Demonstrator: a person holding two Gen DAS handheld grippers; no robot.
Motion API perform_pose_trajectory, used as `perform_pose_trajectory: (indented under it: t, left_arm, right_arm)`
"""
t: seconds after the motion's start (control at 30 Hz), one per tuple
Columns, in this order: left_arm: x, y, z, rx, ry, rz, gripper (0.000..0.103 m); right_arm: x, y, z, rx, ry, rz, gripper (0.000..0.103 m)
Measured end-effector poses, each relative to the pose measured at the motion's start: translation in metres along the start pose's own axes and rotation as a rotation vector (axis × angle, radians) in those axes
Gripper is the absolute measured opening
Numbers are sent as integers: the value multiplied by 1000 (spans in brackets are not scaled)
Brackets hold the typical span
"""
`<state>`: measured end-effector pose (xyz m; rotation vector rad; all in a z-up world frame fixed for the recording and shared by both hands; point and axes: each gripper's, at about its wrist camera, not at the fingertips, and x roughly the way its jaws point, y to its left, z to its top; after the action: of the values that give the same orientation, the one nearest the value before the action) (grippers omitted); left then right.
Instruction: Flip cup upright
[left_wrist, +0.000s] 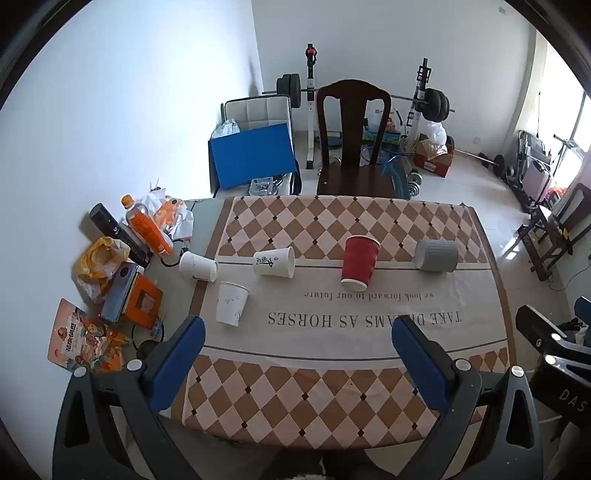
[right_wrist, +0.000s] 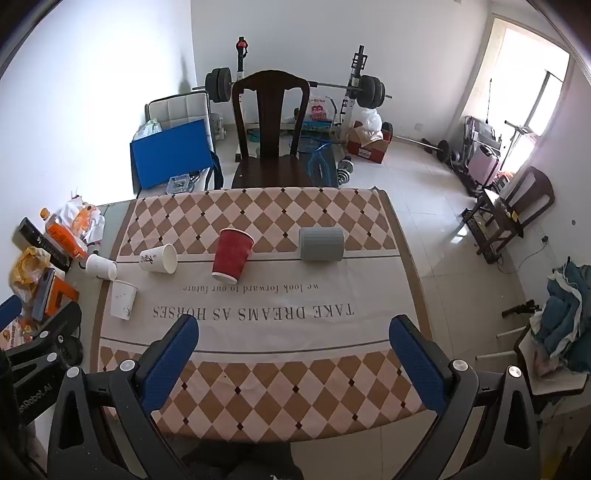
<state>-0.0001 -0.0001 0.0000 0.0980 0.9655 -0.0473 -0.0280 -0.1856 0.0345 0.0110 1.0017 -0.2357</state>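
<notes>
Your left claw wide, holding nothing, low in frame over tabletop. Your right claw same, wide and bare. Mid-frame: red cup upside down, gray cup on side at right, three white cups at left, one inverted, two on side.

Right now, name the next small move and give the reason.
Probably ease the right gripper forward toward the grey cup, which lies on its side on the tablecloth. Both grippers are open and hold nothing, short of all the cups, and the grey one is the nearest to the right side.
</notes>
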Motion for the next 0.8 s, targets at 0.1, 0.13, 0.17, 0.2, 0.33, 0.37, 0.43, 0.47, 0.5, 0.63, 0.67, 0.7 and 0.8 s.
perform_pose_trajectory:
  t: [0.1,0.13,0.17,0.2,0.33,0.37,0.43,0.47,0.5,0.63,0.67,0.7,0.8]
  left_arm:
    - [1,0,0,1,2,1,103]
    - [2,0,-1,0,5,6,103]
    - [2,0,-1,1,7,4,103]
    - [2,-3,3,4,17,4,103]
    - [4,-7,-2,16,13,12,103]
    - [3,-5,-6,10,3,10,103]
    - [5,-2,-4,5,8,7,103]
    - [3,2,-2,-8,6,4,103]
    - [3,3,-1,-12,5,5,103]
    - [3,4,-1,-16,7,5,103]
    - [3,5,-1,-16,7,6,103]
    - [3,5,-2,-17,6,7,103]
    - [3,7,-1,-17,8,6,103]
  right_arm:
    - [0,0,0,-4,-11,-9,103]
    - [0,0,0,-4,-11,-8,103]
    - [0,0,0,-6,-6,-13,103]
    - [0,0,0,-8,-6,-12,103]
    - [0,0,-1,-9,-2,-20,103]
    - [0,0,-1,-9,-1,-19,103]
    - [0,0,-1,-11,-1,-18,103]
    - [0,0,-1,-11,-2,-18,103]
    - [0,0,-1,-10,-3,-20,103]
    - [2,-1,-1,-10,-1,-25,103]
    - [4,-5,-2,-10,2,-22,103]
    - [3,-6,-2,-10,3,-19,103]
    - [4,-7,-4,-11,7,-16,103]
